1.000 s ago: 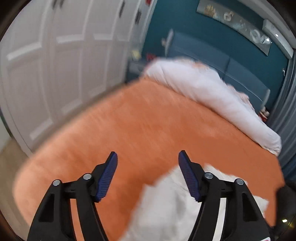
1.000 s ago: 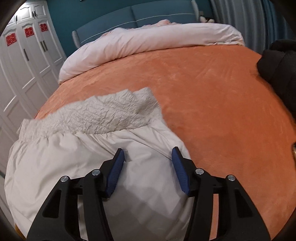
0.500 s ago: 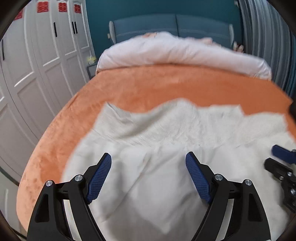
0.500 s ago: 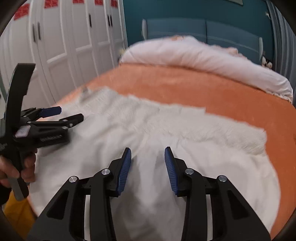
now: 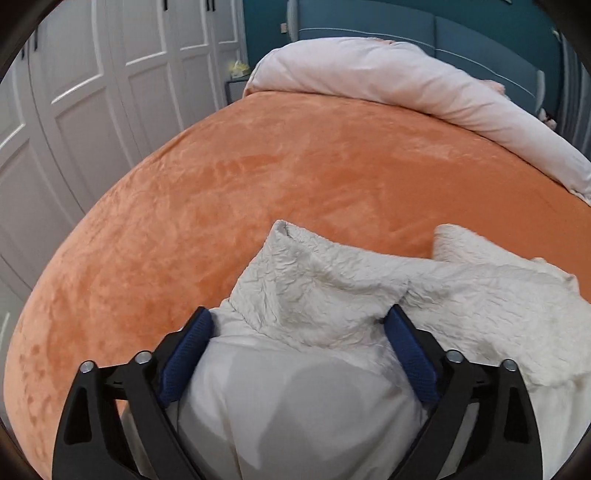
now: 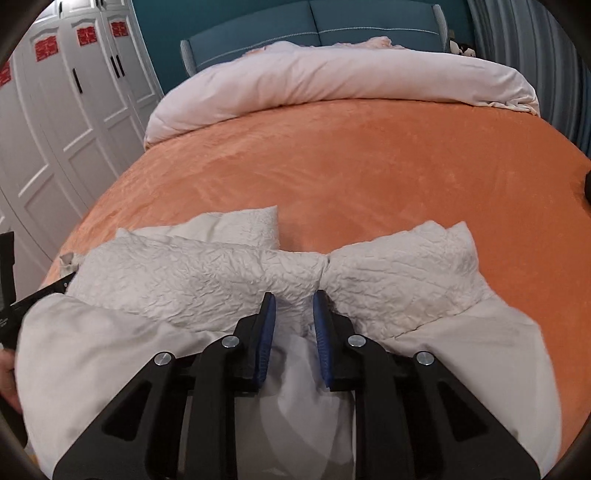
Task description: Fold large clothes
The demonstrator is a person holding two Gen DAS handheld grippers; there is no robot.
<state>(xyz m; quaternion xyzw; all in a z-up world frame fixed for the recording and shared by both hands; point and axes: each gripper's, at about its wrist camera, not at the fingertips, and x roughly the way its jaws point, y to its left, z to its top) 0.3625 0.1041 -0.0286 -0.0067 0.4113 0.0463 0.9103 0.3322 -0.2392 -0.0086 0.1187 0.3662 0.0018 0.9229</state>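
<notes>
A cream-white padded coat with a crinkled fleecy collar [image 5: 317, 291] lies at the near edge of the orange bed [image 5: 295, 162]; it also shows in the right wrist view [image 6: 207, 273]. My left gripper [image 5: 299, 332] is open, its blue pads wide apart on either side of a bulging fold of the coat. My right gripper [image 6: 294, 317] has its pads close together around a bunched piece of the coat below the collar, with a narrow gap in which fabric shows. The left gripper's black frame [image 6: 22, 299] shows at the left edge.
A pale pink duvet [image 6: 332, 81] is rolled along the head of the bed before a blue headboard [image 6: 314, 22]. White wardrobe doors [image 5: 92, 92] stand to the left. A dark object [image 6: 587, 184] sits at the bed's right edge.
Both grippers have dropped low onto the coat. The right gripper's pads have closed in on the fabric. The collar is now folded up into two humps.
</notes>
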